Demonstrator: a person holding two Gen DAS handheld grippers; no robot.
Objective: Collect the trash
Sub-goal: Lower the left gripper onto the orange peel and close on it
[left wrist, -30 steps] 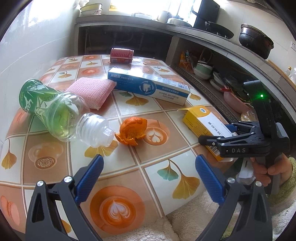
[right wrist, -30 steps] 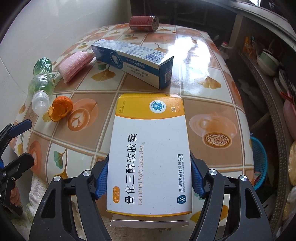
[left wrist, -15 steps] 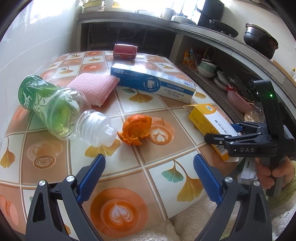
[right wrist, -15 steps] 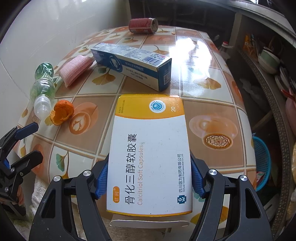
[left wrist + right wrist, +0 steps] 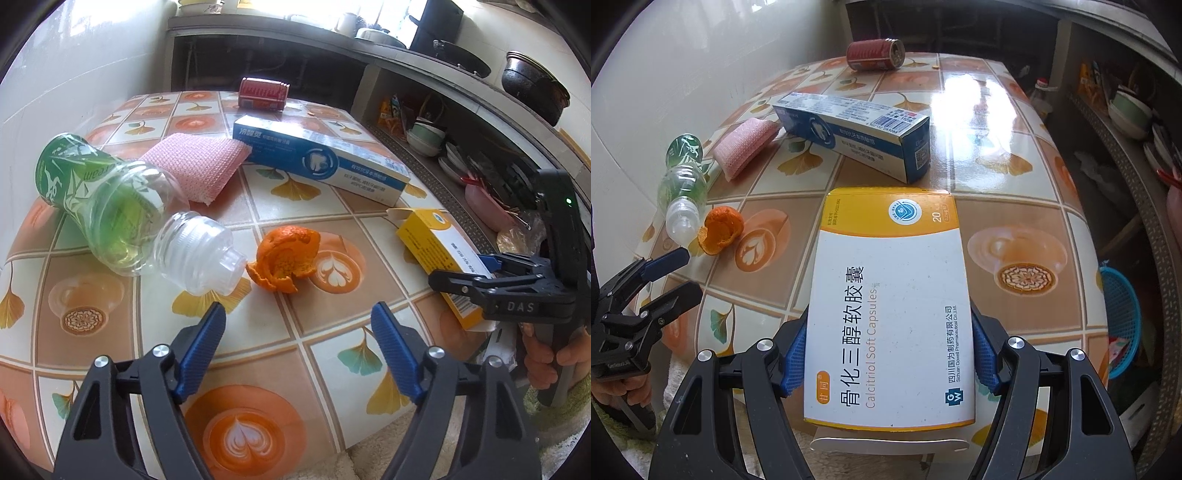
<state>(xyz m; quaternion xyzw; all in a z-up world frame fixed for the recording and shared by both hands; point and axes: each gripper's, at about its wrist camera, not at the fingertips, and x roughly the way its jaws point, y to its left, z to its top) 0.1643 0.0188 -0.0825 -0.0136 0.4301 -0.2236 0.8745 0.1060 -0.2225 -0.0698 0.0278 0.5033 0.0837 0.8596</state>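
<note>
The right gripper (image 5: 888, 356) is clenched on a flat yellow-and-white cardboard medicine box (image 5: 890, 314), its blue ribbed pads pressing the box's two long sides near the near end; the box juts forward above the tiled-pattern table top (image 5: 1015, 173). Its face reads "Calcitriol Soft Capsules" under large Chinese characters, with "Sichuan Gowell Pharmaceutical Co.,Ltd." and a "GW" mark along one edge, "20" on the yellow band beside a round blue-and-white emblem, and an open flap hanging at the near end. From the left wrist view the same box (image 5: 439, 258) shows at the right, held by the black right tool marked "DAS", with a hand (image 5: 554, 358) on its handle. The left gripper (image 5: 297, 350) hovers above the table's near edge with nothing between its blue fingers (image 5: 201, 349); its jaws are closing on empty air. Just beyond it lies a curled orange peel (image 5: 284, 254), touching or nearly touching the mouth of a capless clear plastic bottle with a green label (image 5: 122, 206) lying on its side. Behind the bottle is a pink mesh scouring sponge (image 5: 199, 166), and beside that a long blue-and-white toothpaste carton (image 5: 321, 162) printed with a tooth emblem, Chinese text and a barcode. A red drink can (image 5: 263, 94) lies on its side at the far edge; its lettering cannot be read.
</note>
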